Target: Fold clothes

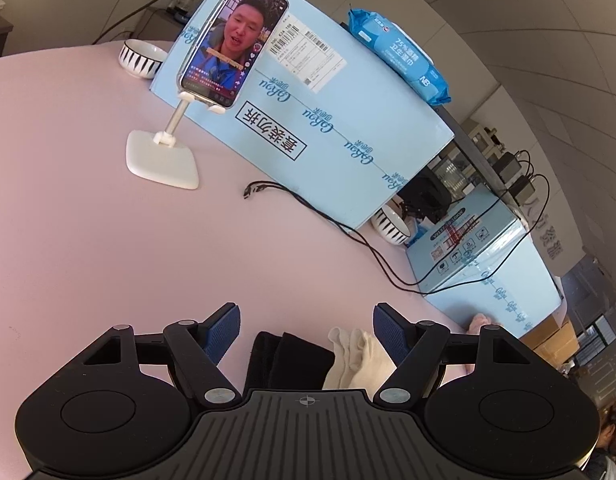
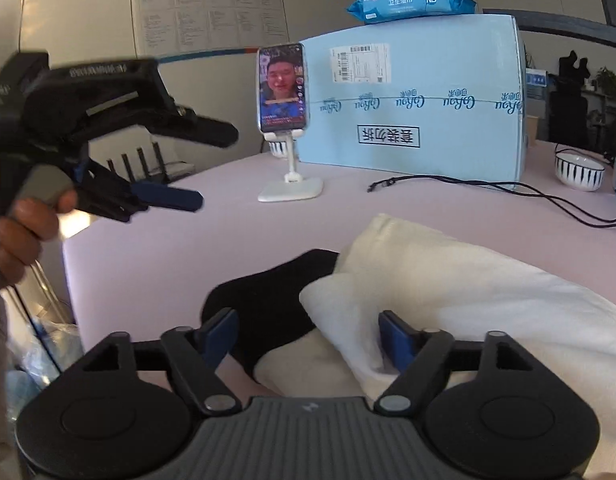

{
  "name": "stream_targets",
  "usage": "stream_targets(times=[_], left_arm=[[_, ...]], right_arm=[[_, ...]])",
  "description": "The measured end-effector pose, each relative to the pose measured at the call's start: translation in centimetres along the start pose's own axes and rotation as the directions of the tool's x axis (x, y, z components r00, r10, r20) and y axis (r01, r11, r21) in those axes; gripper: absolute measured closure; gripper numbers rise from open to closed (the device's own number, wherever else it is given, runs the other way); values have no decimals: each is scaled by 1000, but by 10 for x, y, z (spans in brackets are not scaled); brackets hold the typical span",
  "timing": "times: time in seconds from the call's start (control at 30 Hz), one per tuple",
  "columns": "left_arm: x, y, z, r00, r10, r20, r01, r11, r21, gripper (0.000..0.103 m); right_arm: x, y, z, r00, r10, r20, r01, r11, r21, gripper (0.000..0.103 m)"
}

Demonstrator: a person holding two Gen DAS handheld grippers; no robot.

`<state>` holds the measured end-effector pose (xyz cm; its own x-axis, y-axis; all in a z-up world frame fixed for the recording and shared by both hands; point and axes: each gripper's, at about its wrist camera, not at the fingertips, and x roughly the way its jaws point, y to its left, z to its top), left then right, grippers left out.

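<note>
White socks (image 2: 448, 280) and a black sock (image 2: 268, 304) lie in a small pile at the near edge of the pink table (image 2: 188, 240). My right gripper (image 2: 308, 340) is open right over the pile, with the white fabric between its jaws and touching its right finger (image 2: 396, 340). My left gripper (image 1: 307, 332) is open and empty; the black sock (image 1: 292, 360) and white socks (image 1: 360, 356) show low behind its fingers. In the right wrist view the left gripper (image 2: 208, 168) is held in the air at the left, above the table.
A phone on a white stand (image 1: 164, 152) stands mid-table. A large light-blue box (image 1: 328, 120) carries a wipes pack (image 1: 400, 52). Two striped bowls (image 1: 142, 58) (image 1: 390, 224), a second blue box (image 1: 488, 264) and a black cable (image 1: 328, 220) are nearby.
</note>
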<state>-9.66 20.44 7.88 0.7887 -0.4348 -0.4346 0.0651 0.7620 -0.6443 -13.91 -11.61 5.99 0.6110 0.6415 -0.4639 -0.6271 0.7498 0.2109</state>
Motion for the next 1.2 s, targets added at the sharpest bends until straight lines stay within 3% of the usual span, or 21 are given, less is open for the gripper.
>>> stream_targets(times=[0.1, 0.17, 0.23, 0.27, 0.3, 0.37, 0.43, 0.53, 0.6, 0.67, 0.77, 0.83, 0.9, 0.97, 1.07, 1.13, 1.2], left_arm=[[3, 1, -1, 999, -46, -26, 45, 998, -34, 29], [8, 2, -1, 996, -76, -51, 73, 995, -62, 28], [12, -4, -3, 994, -95, -60, 91, 994, -61, 29], [16, -8, -4, 991, -114, -69, 110, 992, -62, 28], [21, -14, -5, 987, -137, -79, 132, 989, -66, 28], [38, -24, -7, 972, -208, -114, 198, 976, -94, 28], [61, -39, -18, 955, -234, -183, 218, 970, -105, 28], [93, -56, -40, 932, -208, -296, 202, 978, -53, 28], [116, -54, -56, 923, -136, -361, 136, 990, -24, 29], [121, -46, -62, 919, -148, -364, 141, 989, -46, 29], [104, -48, -55, 929, -128, -346, 116, 992, -54, 29], [90, -56, -54, 940, -125, -316, 131, 991, -3, 29], [97, -56, -63, 902, -146, -406, 142, 989, -40, 29], [108, -52, -74, 894, -123, -431, 121, 992, -31, 29], [99, -55, -73, 898, -101, -429, 93, 995, -39, 28], [89, -61, -67, 907, -96, -411, 94, 995, -25, 28], [84, -68, -59, 923, -105, -370, 110, 994, -9, 28]], right_arm=[[-39, -17, 12, 998, 3, 66, -10, 995, 99, 11], [-68, -32, 13, 989, -37, 141, 13, 986, 166, 11], [-85, -49, 14, 980, -106, 166, 69, 974, 214, 11], [-89, -58, 12, 973, -175, 152, 136, 962, 239, 16], [-90, -66, 9, 959, -253, 128, 214, 941, 262, 31], [-77, -74, 0, 937, -346, 46, 323, 909, 263, 48], [-58, -79, -12, 918, -396, -37, 392, 886, 247, 48], [-41, -77, -29, 906, -421, -31, 417, 881, 223, 41], [-41, -80, -31, 910, -414, -33, 409, 880, 243, 38], [-52, -91, -29, 935, -350, -55, 349, 880, 321, 37], [-68, -95, -23, 946, -324, -22, 309, 879, 364, 34], [-70, -85, -21, 952, -305, -7, 294, 912, 287, 32], [-52, -76, -26, 960, -271, -75, 281, 938, 204, 30], [-41, -71, -32, 949, -299, -96, 311, 936, 164, 26], [-49, -73, -30, 958, -275, -83, 287, 935, 207, 26], [-65, -80, -26, 973, -228, -44, 231, 929, 288, 20], [-75, -86, -22, 974, -227, -13, 219, 919, 329, 10]])
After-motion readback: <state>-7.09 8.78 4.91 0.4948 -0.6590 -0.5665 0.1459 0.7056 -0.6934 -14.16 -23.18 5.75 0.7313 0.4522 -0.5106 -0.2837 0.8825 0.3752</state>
